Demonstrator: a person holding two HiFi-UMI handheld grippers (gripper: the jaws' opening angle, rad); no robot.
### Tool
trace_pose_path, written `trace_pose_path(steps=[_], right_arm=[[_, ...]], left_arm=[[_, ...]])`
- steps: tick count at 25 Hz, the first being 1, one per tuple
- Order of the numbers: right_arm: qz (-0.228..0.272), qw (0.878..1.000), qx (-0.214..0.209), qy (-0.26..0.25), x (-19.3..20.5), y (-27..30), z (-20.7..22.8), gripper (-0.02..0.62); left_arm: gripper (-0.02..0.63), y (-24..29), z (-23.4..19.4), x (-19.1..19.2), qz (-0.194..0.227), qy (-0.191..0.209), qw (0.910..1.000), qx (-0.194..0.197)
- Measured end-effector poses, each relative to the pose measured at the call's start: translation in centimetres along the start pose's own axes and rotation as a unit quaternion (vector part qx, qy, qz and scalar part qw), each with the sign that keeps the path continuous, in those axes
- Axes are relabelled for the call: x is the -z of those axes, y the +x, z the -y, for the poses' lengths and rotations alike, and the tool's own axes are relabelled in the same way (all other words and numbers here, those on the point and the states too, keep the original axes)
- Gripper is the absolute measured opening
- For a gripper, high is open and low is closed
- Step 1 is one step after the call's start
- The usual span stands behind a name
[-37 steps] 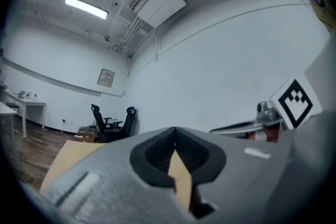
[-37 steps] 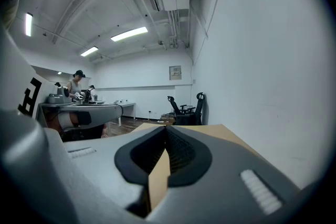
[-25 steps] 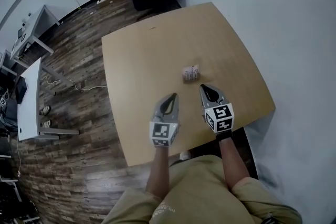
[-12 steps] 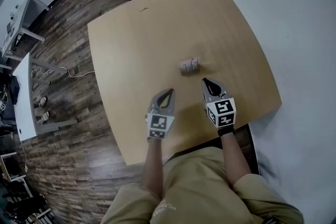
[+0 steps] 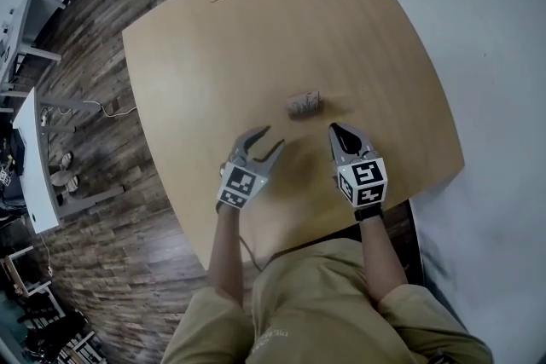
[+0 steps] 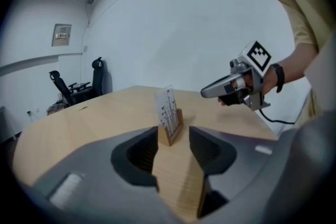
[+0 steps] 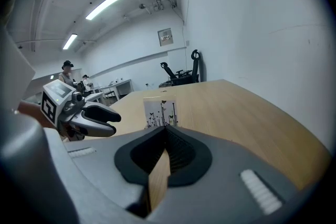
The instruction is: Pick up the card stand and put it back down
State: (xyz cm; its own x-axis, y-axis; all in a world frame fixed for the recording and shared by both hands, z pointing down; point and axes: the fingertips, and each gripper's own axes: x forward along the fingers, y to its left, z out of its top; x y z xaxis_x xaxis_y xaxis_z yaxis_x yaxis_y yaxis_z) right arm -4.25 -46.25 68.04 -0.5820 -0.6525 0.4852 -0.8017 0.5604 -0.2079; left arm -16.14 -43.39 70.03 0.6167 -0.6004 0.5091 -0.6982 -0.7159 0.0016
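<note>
The card stand (image 5: 304, 104), a small wooden block holding a clear printed card, stands upright on the wooden table (image 5: 239, 38). My left gripper (image 5: 270, 138) is a short way in front and to the left of it. Its jaws are opening, with nothing between them. In the left gripper view the card stand (image 6: 169, 119) is straight ahead of the left gripper (image 6: 174, 132), beyond the fingertips. My right gripper (image 5: 335, 130) is shut and empty, just right of the stand and nearer me. The card stand (image 7: 160, 112) shows beyond the right gripper (image 7: 167, 129).
The table's near edge (image 5: 281, 247) runs just under my wrists. A white wall (image 5: 495, 55) is close on the right. Wood floor (image 5: 94, 209), white desks (image 5: 30, 141) and an office chair (image 6: 65, 89) lie to the left and back.
My left gripper has gone from shut to open, shifted a little left and turned toward the stand. The right gripper has barely moved. The stand has stayed put.
</note>
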Motion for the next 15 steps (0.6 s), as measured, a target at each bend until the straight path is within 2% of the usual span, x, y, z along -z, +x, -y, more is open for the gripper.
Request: trace_pose_path(steps=[4,7,15], right_arm=[[-0.002,1.000,-0.001,0.012,0.3,0.5,1.2,0.005],[-0.001,1.000,-0.002,0.019,0.1,1.2,2.4,0.005],[0.002,0.999,-0.006,0.046,1.0,2.1,4.6,0.005]], left_arm=[[0.280,2.3,-0.8,0.8,-0.021,0.012,0.9985,0.050],[0.329,4.1,-2.0,1.1,-0.028,0.022,0.9959,0.083],[0.333,8.7,-2.2,0.8,-0.039,0.057,0.9841,0.164]])
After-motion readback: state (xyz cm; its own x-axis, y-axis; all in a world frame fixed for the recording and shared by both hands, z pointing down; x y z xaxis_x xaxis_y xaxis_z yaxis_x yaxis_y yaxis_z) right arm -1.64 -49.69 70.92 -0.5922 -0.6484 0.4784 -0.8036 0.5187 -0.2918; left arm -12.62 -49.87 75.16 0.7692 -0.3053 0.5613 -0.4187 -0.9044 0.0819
